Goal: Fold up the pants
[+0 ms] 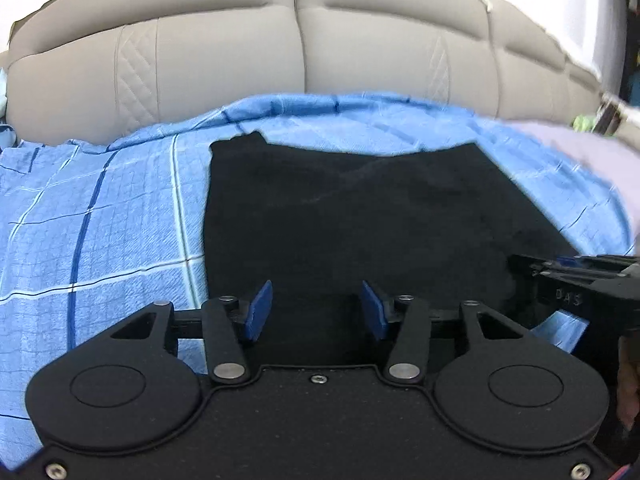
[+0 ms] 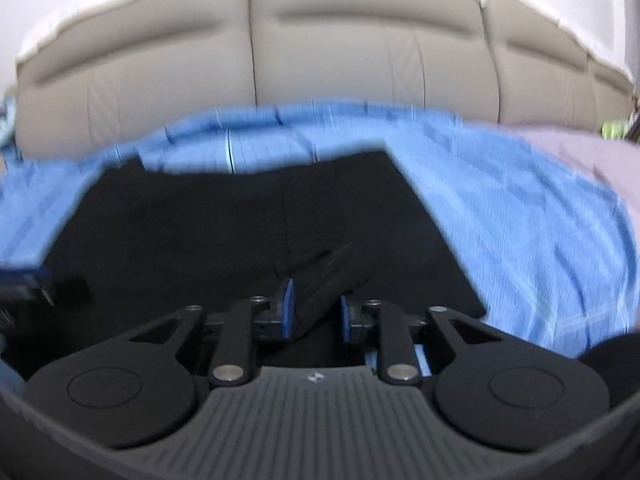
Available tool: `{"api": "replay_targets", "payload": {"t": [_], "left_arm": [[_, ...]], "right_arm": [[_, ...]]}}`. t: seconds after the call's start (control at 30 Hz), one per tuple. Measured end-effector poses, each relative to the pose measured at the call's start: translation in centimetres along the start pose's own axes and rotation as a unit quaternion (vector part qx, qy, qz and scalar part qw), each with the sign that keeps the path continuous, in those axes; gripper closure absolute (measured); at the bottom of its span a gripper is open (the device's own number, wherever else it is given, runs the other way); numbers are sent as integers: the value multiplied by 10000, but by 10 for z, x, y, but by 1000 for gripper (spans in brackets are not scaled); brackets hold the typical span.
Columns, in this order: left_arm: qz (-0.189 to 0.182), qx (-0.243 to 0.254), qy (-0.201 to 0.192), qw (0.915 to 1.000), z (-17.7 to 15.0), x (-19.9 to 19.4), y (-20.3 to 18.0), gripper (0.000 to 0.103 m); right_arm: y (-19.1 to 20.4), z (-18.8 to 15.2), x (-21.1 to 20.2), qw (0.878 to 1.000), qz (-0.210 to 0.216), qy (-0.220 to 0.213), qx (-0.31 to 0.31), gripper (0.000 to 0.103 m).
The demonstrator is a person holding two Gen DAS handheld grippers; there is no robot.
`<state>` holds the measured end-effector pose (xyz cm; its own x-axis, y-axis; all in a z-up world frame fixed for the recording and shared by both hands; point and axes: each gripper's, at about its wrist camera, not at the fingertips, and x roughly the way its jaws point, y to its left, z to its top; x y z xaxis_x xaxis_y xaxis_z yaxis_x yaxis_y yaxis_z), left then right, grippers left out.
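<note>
Black pants [image 1: 360,216] lie flat on a blue checked bedspread [image 1: 100,220], also seen in the right wrist view [image 2: 200,232]. My left gripper [image 1: 316,308] is open and empty, its blue pads [image 1: 258,310] apart just above the near part of the pants. My right gripper [image 2: 316,312] has its blue pads [image 2: 287,308] closed around a raised fold of the black fabric [image 2: 328,276]. The right gripper also shows at the right edge of the left wrist view [image 1: 576,280]. The left gripper shows blurred at the left edge of the right wrist view [image 2: 36,284].
A beige padded headboard [image 1: 300,40] stands behind the bed. A pale lilac pillow or cloth [image 1: 576,148] lies at the far right of the bedspread [image 2: 520,220]. A person's hand [image 1: 630,380] holds the right gripper.
</note>
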<state>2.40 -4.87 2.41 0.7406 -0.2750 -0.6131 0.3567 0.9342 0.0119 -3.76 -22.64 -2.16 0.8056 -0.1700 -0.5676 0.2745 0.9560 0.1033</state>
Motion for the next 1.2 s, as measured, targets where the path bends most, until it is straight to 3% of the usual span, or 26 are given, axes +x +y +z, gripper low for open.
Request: {"api": "replay_targets", "payload": {"t": [0.03,0.1,0.17,0.27,0.37,0.43,0.53,0.63,0.67,0.77,0.87,0.93,0.97,1.0,1.03,1.1,1.2], "left_arm": [[70,66,71,9999,-1,3,-1,56],[169,253,181,9994,-5,8,-2,56],[168,360,156,9991,-8,8,-3,55],[120,351,171,9992,-9,8,-1,55],[43,321,179,9993,-10,8,2,55],[5,283,187,9994,-11,8,4,55],[-50,259,184,9995,-12,8,6,55],[-94,209,169,9996,-12,8,9,55],[-104,194,173,9996,-12,9,9,55],[-93,100,262,9996,-3,6,12,56],[-384,-52,-147,9991,24,-8,23,56],[-455,-53,-483,9978,47,-10,28,54],[-438,2,-609,9972,56,-8,28,54],[-370,93,-713,9967,63,-3,26,54],[-281,199,-765,9965,68,5,23,54],[-107,338,-625,9974,73,28,17,57],[121,439,-164,9988,62,64,12,59]], "right_arm": [[-2,-1,1,10000,10,-53,36,54],[-7,5,-3,9995,184,-163,182,37],[-19,7,-10,9972,420,-464,419,30],[-32,21,-9,9949,448,-789,447,21],[-44,40,12,9927,887,-760,315,15],[-54,56,38,9878,1384,-539,470,15],[-63,74,79,9813,1790,-266,662,14],[-66,79,112,9814,1802,30,667,15],[-65,80,112,9815,1828,-25,568,21],[-55,74,98,9816,1896,73,230,54],[-50,60,77,9832,1828,-9,-13,62],[-49,53,61,9825,1863,-72,-9,62],[-49,50,55,9825,1857,-125,-33,57],[-49,47,47,9829,1829,-190,-61,43],[-48,44,43,9843,1748,-218,-87,38],[-46,39,38,9876,1548,-180,-202,27],[-48,27,33,9885,1503,-1,-153,26]]}}
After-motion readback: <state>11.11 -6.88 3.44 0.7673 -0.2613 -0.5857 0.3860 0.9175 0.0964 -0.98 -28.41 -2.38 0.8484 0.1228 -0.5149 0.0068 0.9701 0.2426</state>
